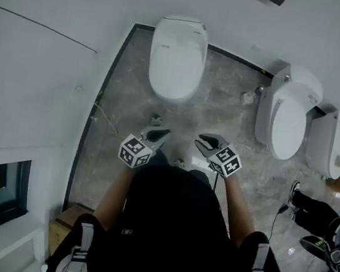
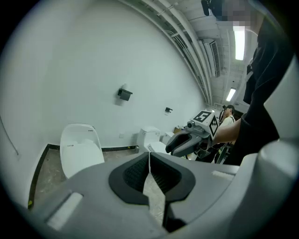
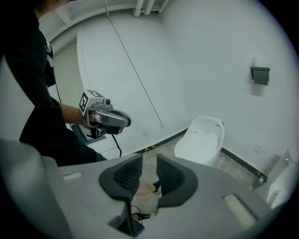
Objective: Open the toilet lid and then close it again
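Note:
A white toilet (image 1: 178,57) stands against the wall ahead of me, its lid (image 1: 176,63) down. It also shows in the left gripper view (image 2: 80,151) and in the right gripper view (image 3: 201,140). I hold both grippers in front of my body, well short of the toilet and touching nothing. The left gripper (image 1: 159,134) is shut, its dark pads (image 2: 135,172) meeting with nothing between them. The right gripper (image 1: 202,142) is open, with a narrow gap between its pads (image 3: 128,173) and only floor behind. Each gripper sees the other: the right one (image 2: 175,145) and the left one (image 3: 122,122).
Two more white toilets (image 1: 287,115) (image 1: 330,142) stand to the right along the wall. Another person's legs and shoes (image 1: 310,213) are at the far right. A black box (image 2: 124,94) hangs on the wall. A white raised platform (image 1: 28,111) borders the grey floor (image 1: 123,112) on the left.

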Motion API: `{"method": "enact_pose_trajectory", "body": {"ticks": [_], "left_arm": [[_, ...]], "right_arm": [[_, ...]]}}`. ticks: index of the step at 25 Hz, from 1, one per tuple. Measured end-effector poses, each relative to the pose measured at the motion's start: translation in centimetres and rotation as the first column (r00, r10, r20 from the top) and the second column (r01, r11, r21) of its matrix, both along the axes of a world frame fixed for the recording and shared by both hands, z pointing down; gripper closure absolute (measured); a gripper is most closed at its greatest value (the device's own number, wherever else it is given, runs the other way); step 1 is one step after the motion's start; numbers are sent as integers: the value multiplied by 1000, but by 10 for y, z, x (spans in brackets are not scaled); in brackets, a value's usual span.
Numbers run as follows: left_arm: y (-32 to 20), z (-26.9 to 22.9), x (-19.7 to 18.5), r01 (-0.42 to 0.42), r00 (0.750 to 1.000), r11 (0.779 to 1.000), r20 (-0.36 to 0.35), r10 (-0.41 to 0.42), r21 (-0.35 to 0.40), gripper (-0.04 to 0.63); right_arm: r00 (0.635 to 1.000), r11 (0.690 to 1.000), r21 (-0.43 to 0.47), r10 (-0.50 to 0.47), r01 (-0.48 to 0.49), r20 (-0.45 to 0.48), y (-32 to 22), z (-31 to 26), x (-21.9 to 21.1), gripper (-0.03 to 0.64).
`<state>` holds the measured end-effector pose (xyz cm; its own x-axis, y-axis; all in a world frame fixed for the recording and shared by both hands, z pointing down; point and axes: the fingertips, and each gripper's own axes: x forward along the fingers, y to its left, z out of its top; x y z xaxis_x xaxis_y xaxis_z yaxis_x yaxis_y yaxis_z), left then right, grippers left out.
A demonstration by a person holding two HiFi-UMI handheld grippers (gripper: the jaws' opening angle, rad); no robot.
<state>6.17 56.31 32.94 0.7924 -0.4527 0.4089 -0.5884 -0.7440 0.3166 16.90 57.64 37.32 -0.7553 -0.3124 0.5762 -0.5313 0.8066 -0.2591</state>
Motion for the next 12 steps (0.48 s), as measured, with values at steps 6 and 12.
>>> {"method": "enact_pose_trajectory", "body": {"ticks": [6, 12], "left_arm": [[-7, 2, -3, 13, 1000, 1000, -6, -13, 0, 578], [-14, 8, -19, 31, 999, 999, -16, -31, -23, 578]], "right_arm": [[1000, 1000, -4, 2, -2, 11, -7, -2, -3, 516], [997, 999, -8, 37, -37, 65, -15, -5, -13, 517]]}}
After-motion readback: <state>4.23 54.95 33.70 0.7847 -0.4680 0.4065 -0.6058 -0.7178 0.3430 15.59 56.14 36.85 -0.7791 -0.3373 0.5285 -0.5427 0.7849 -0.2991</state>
